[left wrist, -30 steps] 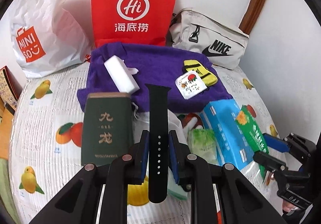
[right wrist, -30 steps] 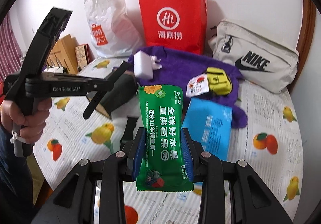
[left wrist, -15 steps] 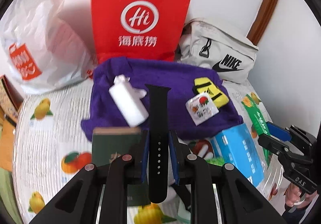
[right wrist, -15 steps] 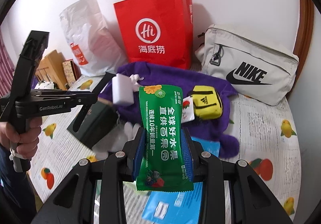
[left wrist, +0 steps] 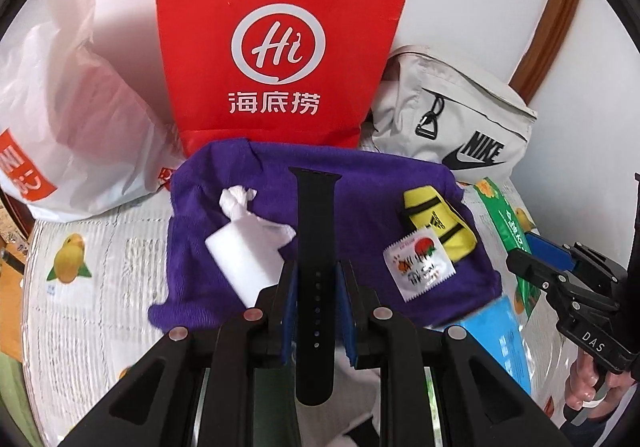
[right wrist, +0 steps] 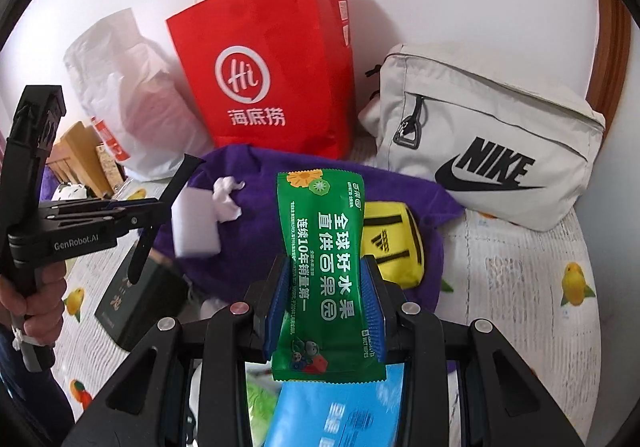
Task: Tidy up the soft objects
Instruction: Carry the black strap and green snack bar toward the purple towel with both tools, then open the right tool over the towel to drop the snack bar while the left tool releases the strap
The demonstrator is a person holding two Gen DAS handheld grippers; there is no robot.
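While the left claw (left wrist: 316, 311) pinches a black strap (left wrist: 315, 247), the right claw (right wrist: 326, 311) pinches a green packet (right wrist: 326, 271).

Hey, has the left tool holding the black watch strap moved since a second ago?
Yes. The left tool with the black watch strap has travelled forward toward the red paper bag: the bag looms larger, and the strap now overlaps the purple towel.

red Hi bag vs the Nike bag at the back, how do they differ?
The red paper bag stands upright with white cord handles; the Nike bag is grey-white fabric, lies low and slumped, and has a zip with a dark clip. The red bag carries a white Hi logo; the Nike bag has a black swoosh. Both sit against the wall behind the purple towel.
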